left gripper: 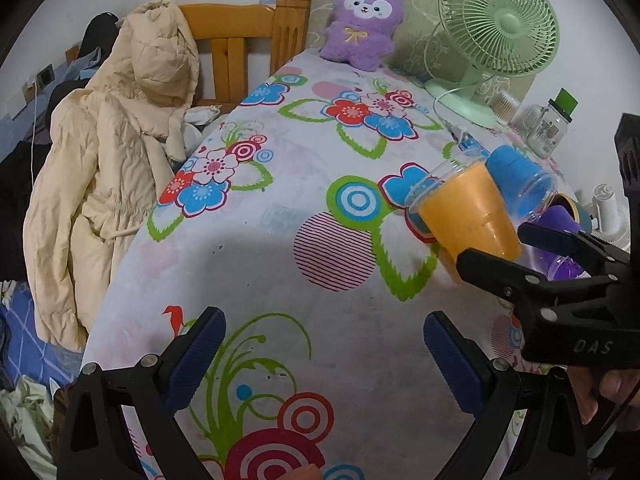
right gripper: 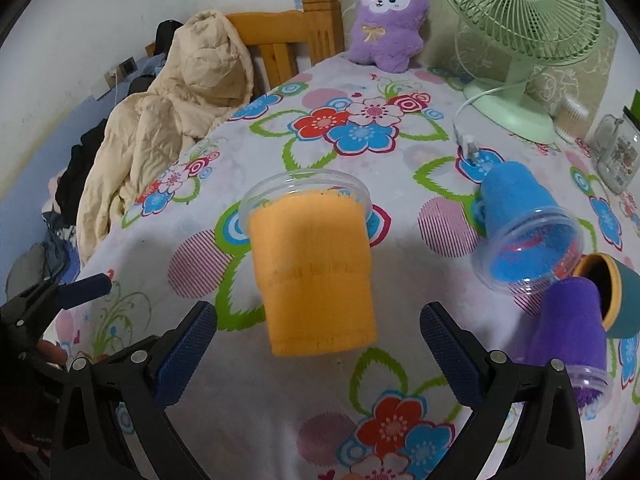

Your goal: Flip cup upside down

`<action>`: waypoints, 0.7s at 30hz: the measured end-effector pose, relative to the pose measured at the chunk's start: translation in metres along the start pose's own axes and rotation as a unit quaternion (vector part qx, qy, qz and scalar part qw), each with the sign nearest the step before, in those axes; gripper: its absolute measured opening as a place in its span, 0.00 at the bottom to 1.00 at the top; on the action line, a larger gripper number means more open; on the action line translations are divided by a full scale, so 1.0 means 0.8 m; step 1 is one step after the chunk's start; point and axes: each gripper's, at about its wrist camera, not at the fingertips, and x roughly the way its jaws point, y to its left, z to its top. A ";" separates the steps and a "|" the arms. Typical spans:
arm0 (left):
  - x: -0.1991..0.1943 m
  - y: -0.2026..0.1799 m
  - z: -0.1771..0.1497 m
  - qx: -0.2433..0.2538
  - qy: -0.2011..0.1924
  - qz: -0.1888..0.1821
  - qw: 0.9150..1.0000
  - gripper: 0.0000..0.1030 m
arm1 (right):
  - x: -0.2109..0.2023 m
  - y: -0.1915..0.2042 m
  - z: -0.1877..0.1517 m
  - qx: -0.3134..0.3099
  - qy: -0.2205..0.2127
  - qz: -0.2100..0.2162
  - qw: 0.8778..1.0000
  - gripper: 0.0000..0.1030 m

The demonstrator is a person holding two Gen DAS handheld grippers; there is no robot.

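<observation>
The orange cup (right gripper: 316, 272), a clear plastic cup with an orange lining, lay tipped on its side over the flowered cloth (right gripper: 344, 168) of the bench, its open rim pointing away from the right tool (right gripper: 318, 312) and its base toward it. It looked blurred in the right wrist view, and I could not tell whether it rested on the cloth or hung just above it. The right tool was spread wide, one finger on each side of the cup's base and neither pad (right gripper: 188, 344) touching it. From the left wrist view that tool's two finger ends sat close around the cup's base.

The left tool (left gripper: 324, 316) was also spread, with nothing between its pads, low over the cloth to the left of the orange cup and nearer the bench edge.

Just to the right of the orange cup a blue cup (right gripper: 520, 216) lay on its side, rim toward the camera. Beyond the blue cup, farther right, a purple cup (right gripper: 568, 328) leaned with its rim down, beside a dark green cup with a yellow rim (right gripper: 616, 300).

Well behind the orange cup stood a green fan (right gripper: 516, 12), a purple plush toy (right gripper: 386, 20) and, off to the right, a glass jar (right gripper: 616, 152). Far to its left a cream coat (right gripper: 172, 112) hung over a wooden chair (right gripper: 280, 40).
</observation>
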 end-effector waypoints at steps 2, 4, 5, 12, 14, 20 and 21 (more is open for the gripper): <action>0.002 -0.001 0.001 0.000 0.002 0.000 1.000 0.98 | 0.007 -0.002 0.003 -0.001 0.012 0.003 1.000 0.79; 0.004 -0.002 0.001 0.002 0.004 0.001 1.000 0.98 | 0.016 -0.002 0.004 -0.004 0.027 0.008 1.000 0.67; 0.004 -0.002 0.001 0.003 0.004 0.001 1.000 0.98 | 0.019 -0.003 0.004 -0.005 0.032 0.011 0.999 0.64; 0.005 -0.002 0.002 0.001 0.007 0.003 1.000 0.98 | 0.013 0.000 0.002 -0.010 0.021 0.016 1.000 0.56; 0.002 -0.005 0.001 0.003 0.006 0.002 1.000 0.98 | 0.008 0.000 0.002 -0.012 0.016 0.013 1.000 0.56; -0.012 -0.013 -0.002 0.012 -0.004 -0.004 1.000 0.98 | -0.017 -0.003 -0.008 -0.008 -0.001 0.012 1.000 0.56; -0.014 -0.015 -0.003 0.012 -0.006 -0.005 1.000 0.98 | -0.023 -0.004 -0.011 -0.006 -0.004 0.011 1.000 0.56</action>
